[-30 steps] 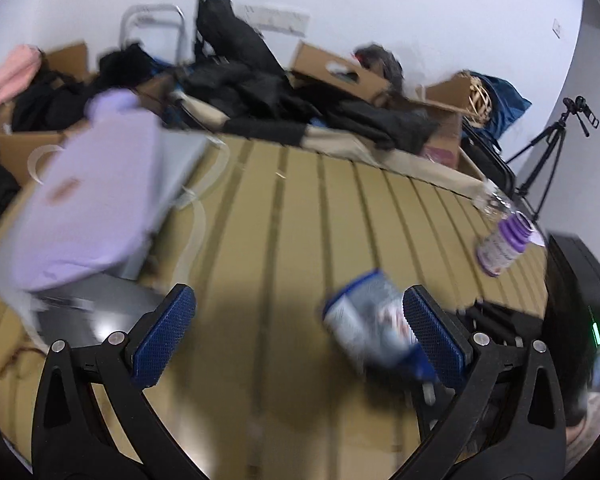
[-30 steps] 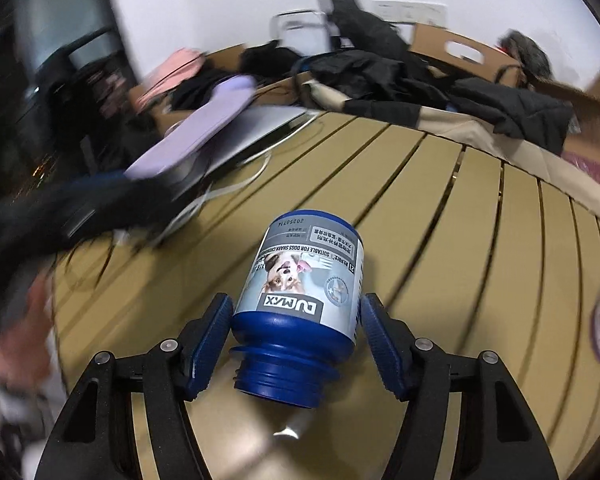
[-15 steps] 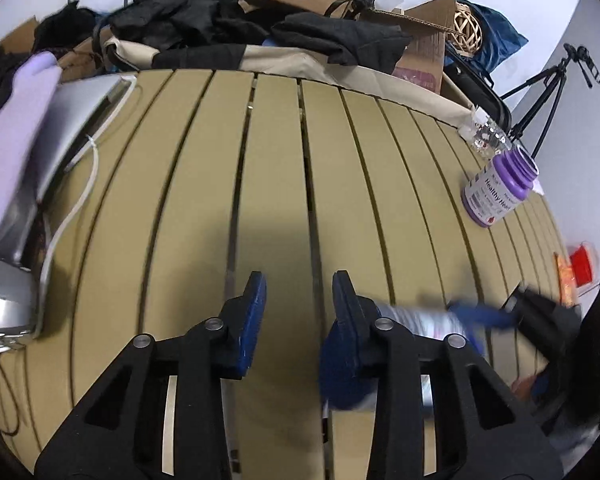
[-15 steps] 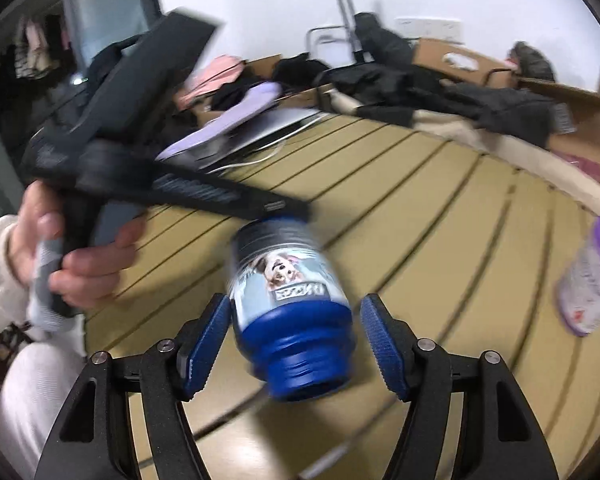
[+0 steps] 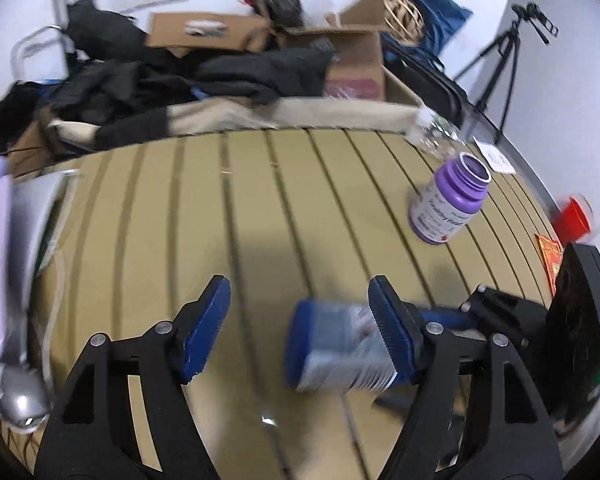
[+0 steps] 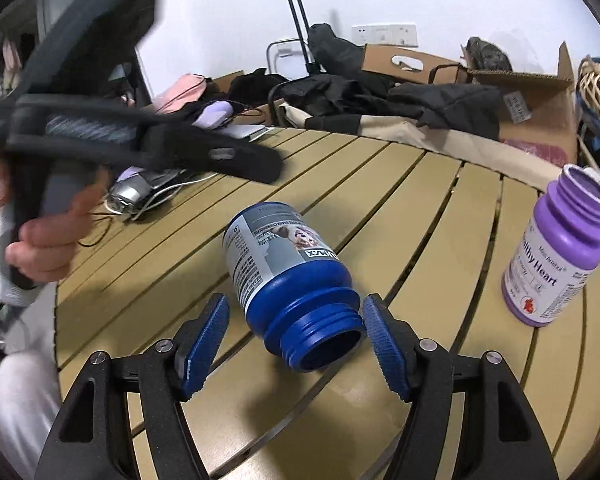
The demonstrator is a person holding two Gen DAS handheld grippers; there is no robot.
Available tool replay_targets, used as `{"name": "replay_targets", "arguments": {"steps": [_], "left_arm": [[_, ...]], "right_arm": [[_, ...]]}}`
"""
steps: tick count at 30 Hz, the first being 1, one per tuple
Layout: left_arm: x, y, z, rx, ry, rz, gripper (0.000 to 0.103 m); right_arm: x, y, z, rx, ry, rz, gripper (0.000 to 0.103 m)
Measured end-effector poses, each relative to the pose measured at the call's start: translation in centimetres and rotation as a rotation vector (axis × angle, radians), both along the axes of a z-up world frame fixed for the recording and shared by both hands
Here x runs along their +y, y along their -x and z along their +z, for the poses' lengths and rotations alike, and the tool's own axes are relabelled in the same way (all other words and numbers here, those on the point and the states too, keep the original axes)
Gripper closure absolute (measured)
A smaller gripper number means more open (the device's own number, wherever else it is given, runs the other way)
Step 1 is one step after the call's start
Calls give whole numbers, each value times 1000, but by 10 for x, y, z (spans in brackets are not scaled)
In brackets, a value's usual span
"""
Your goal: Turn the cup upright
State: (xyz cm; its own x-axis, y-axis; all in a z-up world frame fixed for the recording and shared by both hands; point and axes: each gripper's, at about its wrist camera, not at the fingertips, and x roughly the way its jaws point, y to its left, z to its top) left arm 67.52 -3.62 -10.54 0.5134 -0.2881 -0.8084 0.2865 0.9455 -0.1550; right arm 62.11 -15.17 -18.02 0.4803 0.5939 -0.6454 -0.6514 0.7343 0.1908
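Observation:
The cup is a blue bottle (image 6: 288, 272) with a grey dog label. It lies on its side on the slatted tan table (image 6: 420, 208), open mouth toward the right wrist camera. My right gripper (image 6: 296, 304) is open, one pad on each side of the mouth and a small gap to each. In the left wrist view the blue bottle (image 5: 332, 348) is blurred and partly behind my right finger. My left gripper (image 5: 298, 292) is open and holds nothing. The right wrist view shows the left gripper (image 6: 140, 148) as a blurred black tool in a hand (image 6: 40, 240).
A purple bottle (image 6: 556, 256) stands upright, uncapped, at the right of the table. A silver laptop (image 5: 20, 280) and cables lie at the left edge. Dark clothes (image 5: 220, 76) and cardboard boxes (image 6: 540, 104) line the far edge. A tripod (image 5: 496, 60) stands beyond.
My left gripper went from nearly shut to wide open and now points higher. The right wrist view swung right, bringing the purple bottle in; the blue bottle's mouth now points more to the right.

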Motion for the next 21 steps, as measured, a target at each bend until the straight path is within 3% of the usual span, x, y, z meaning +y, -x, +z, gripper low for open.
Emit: {"name": "replay_targets", "arguments": {"steps": [2,5,12,15,17,19,21], "left_arm": [[-10,-10,-11,8,-35,14,42],[-9,-17,-29,56,-46,38,66],[4,-4,-27,40,-53,46,65],[7,3,-5,-5,22,0,41],[-5,5,3,-9,39,-132,11],[-22,3,-7,76,16,-281,8],[-37,4,-22,126,-56,-336,11]], "right_arm": [[-2,-2,0,7,-1,7,29],[-11,0,1,-11,56,-31,29],[-26,-12,-4,1,96,-137,29],[-33,-14,0,17,87,-159,29],[-41,-15,6,36,46,-152,29],[-51,-14,14,62,35,-142,29],[-56,-13,23,51,17,-142,29]]}}
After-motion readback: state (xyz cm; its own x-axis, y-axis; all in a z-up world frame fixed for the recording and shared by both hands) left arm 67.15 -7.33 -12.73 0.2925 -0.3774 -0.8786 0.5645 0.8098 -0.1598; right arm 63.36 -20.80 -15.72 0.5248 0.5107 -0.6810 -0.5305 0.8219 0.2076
